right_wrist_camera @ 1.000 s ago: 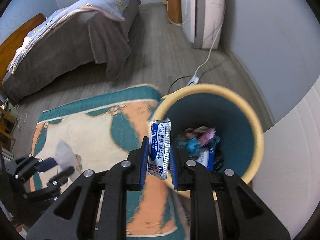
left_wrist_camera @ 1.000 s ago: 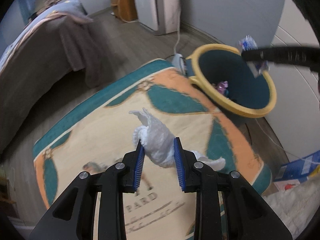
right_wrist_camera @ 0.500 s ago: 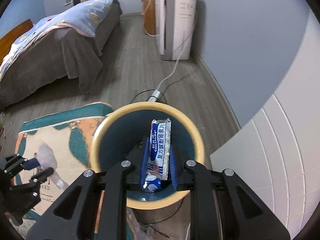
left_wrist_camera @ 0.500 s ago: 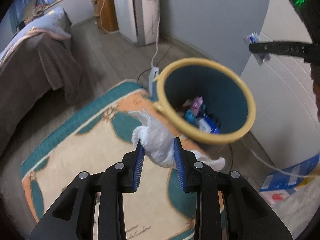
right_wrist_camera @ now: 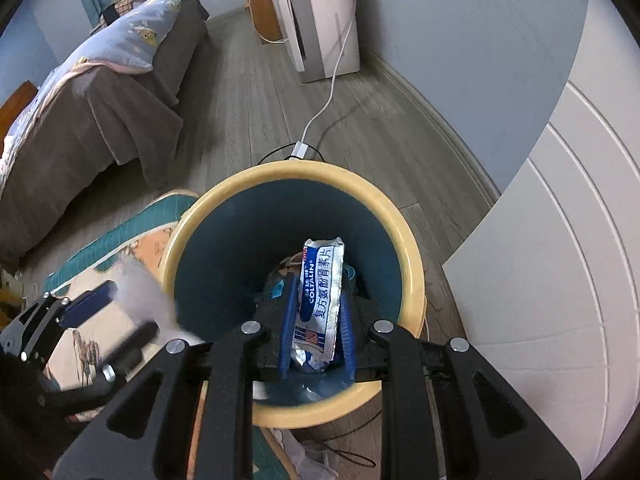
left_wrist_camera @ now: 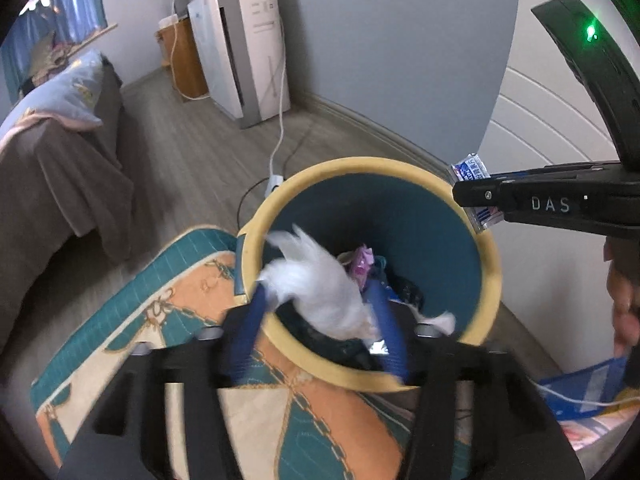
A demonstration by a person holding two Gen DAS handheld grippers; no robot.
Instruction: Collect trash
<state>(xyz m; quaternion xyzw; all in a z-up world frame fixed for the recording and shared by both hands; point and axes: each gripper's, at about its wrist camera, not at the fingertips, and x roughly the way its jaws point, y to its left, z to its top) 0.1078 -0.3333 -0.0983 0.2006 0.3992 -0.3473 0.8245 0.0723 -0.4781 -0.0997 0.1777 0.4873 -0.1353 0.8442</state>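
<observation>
A teal bin with a yellow rim (left_wrist_camera: 490,264) (right_wrist_camera: 412,248) stands on the floor at the rug's corner, with wrappers at its bottom. My left gripper (left_wrist_camera: 320,312) is over the bin's near rim; its blue pads have spread apart around a white crumpled tissue (left_wrist_camera: 316,280), and motion blur hides whether they still grip it. My right gripper (right_wrist_camera: 316,316) is shut on a blue and white medicine sachet (right_wrist_camera: 320,300) held over the bin's mouth. The right gripper and sachet (left_wrist_camera: 472,172) also show in the left wrist view at the right. The left gripper with the tissue (right_wrist_camera: 144,296) shows at the bin's left rim.
A patterned teal and orange rug (left_wrist_camera: 168,320) lies left of the bin. A bed with a brown cover (right_wrist_camera: 88,120) stands at the left. A white appliance (left_wrist_camera: 240,48) with a cable (right_wrist_camera: 324,108) and power strip stands by the far wall. A white cabinet (right_wrist_camera: 560,240) is right of the bin.
Both grippers have moved over the bin. The left gripper's pads have widened around the tissue. The right gripper still holds the sachet, now lower over the bin's mouth.
</observation>
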